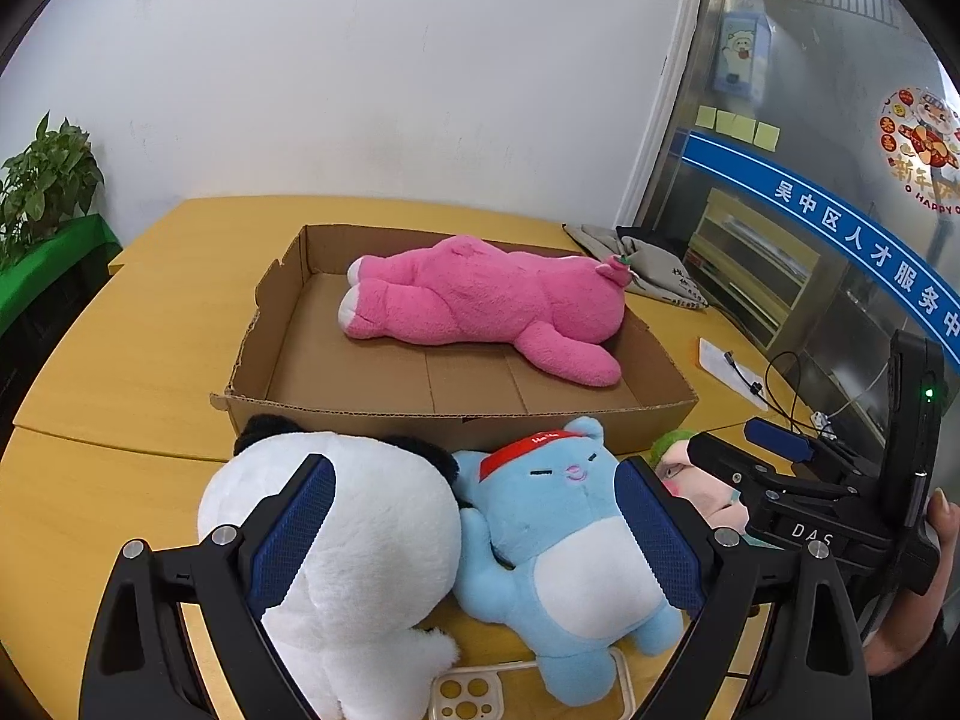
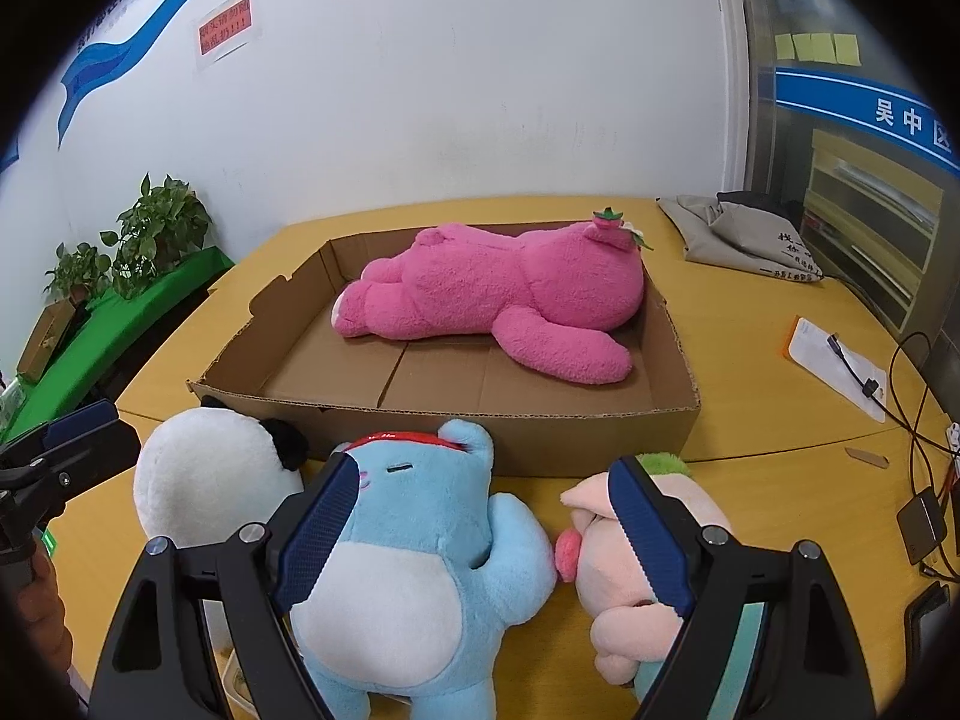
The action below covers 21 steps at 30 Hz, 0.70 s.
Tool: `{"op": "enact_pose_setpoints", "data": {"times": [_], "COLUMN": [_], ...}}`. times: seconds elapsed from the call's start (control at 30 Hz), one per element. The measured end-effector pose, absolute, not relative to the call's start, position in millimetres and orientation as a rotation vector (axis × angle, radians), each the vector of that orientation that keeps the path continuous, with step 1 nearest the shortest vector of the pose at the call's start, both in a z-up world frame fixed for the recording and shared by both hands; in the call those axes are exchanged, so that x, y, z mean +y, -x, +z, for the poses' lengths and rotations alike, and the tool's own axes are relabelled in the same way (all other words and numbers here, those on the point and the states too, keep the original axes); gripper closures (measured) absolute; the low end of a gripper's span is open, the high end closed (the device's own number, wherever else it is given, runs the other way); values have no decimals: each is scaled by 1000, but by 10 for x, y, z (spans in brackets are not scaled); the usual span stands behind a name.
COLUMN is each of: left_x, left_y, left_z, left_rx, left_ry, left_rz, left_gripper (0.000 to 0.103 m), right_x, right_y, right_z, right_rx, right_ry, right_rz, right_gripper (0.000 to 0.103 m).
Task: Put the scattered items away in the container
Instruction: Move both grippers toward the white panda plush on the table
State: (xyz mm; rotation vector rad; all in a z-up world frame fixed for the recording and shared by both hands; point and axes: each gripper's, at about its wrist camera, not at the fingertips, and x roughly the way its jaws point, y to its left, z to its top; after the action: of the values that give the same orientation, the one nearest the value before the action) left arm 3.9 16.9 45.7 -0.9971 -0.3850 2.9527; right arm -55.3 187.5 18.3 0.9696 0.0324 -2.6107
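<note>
A shallow cardboard box (image 1: 456, 414) (image 2: 540, 438) lies on the yellow table with a pink plush bear (image 1: 480, 300) (image 2: 498, 294) inside. In front of it lie a white panda plush (image 1: 360, 540) (image 2: 204, 468), a blue plush with a red headband (image 1: 552, 540) (image 2: 420, 558) and a pink pig plush with green hair (image 1: 702, 486) (image 2: 624, 582). My left gripper (image 1: 474, 510) is open above the panda and the blue plush. My right gripper (image 2: 480, 516) is open above the blue plush and the pig. Both hold nothing.
A clear phone case (image 1: 480, 693) lies at the near edge under the blue plush. A grey cloth bag (image 2: 732, 228), a white paper (image 2: 834, 360) and black cables (image 2: 918, 420) lie on the right. Potted plants (image 2: 156, 234) stand at the left.
</note>
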Motion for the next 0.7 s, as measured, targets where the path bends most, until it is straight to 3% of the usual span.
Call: {"op": "enact_pose_setpoints", "data": {"times": [0.7], "left_x": [11], "left_y": [-108], "left_z": [350], "left_rx": [-438], "left_ry": [1022], "left_rz": [2949], "left_gripper": [6], "right_x": [1836], "right_y": [516], "right_z": [125], "right_rx": [47], "right_ry": [-999], "right_rz": [-2601], "right_gripper": [18]}}
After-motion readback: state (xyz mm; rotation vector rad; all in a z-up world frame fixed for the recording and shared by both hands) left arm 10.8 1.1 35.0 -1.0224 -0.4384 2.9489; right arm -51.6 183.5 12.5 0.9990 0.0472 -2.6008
